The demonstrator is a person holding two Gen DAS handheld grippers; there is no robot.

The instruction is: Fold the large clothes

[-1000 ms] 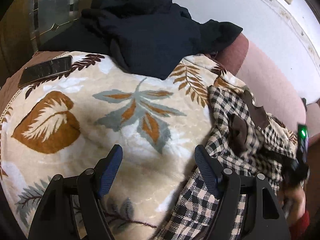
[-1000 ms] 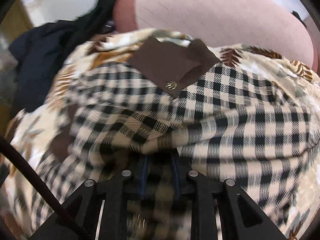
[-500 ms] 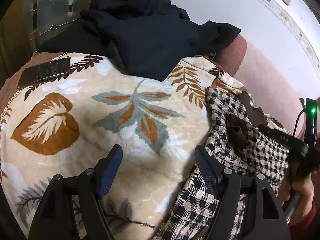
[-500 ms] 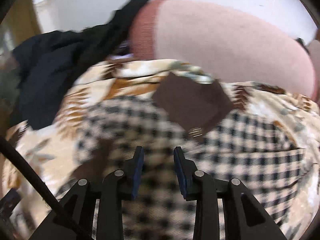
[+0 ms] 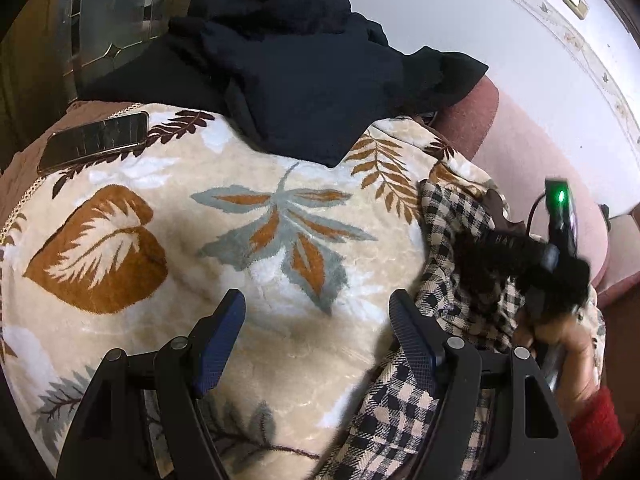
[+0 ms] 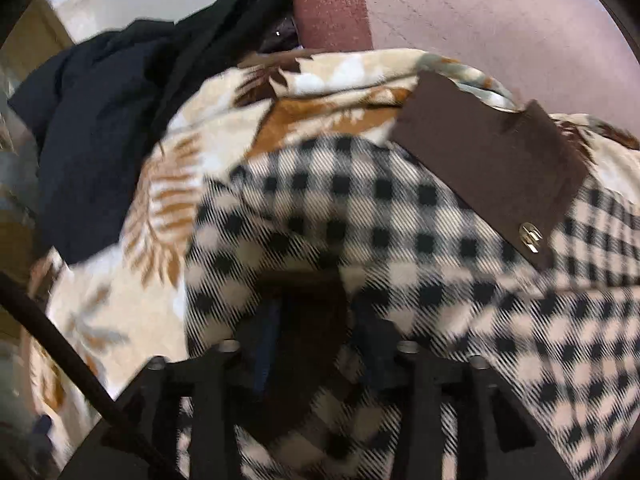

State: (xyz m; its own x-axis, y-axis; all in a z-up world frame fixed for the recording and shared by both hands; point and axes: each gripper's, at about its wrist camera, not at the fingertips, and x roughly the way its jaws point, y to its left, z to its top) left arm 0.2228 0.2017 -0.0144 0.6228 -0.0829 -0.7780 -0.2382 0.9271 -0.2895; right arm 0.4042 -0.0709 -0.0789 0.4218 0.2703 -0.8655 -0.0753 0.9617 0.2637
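Observation:
A black-and-cream checked garment (image 5: 452, 240) with a brown collar (image 6: 492, 164) lies crumpled on a leaf-patterned blanket (image 5: 256, 240), at the right in the left wrist view. It fills the right wrist view (image 6: 400, 232). My left gripper (image 5: 320, 336) is open and empty over the blanket, its right finger beside the checked cloth. My right gripper (image 6: 312, 332) is pushed into the checked cloth with a dark brown fold between its fingers; how far it is closed is blurred and hidden. It also shows, held in a hand, in the left wrist view (image 5: 552, 264).
A heap of dark navy clothes (image 5: 304, 64) lies at the back of the blanket. A phone (image 5: 96, 140) lies at the back left edge. A pink sofa back (image 5: 536, 184) and a white wall (image 5: 500, 32) stand behind on the right.
My right gripper opened and lifted off the checked cloth half a second ago, then came down into it again around a brown fold. My left gripper has stayed still and open.

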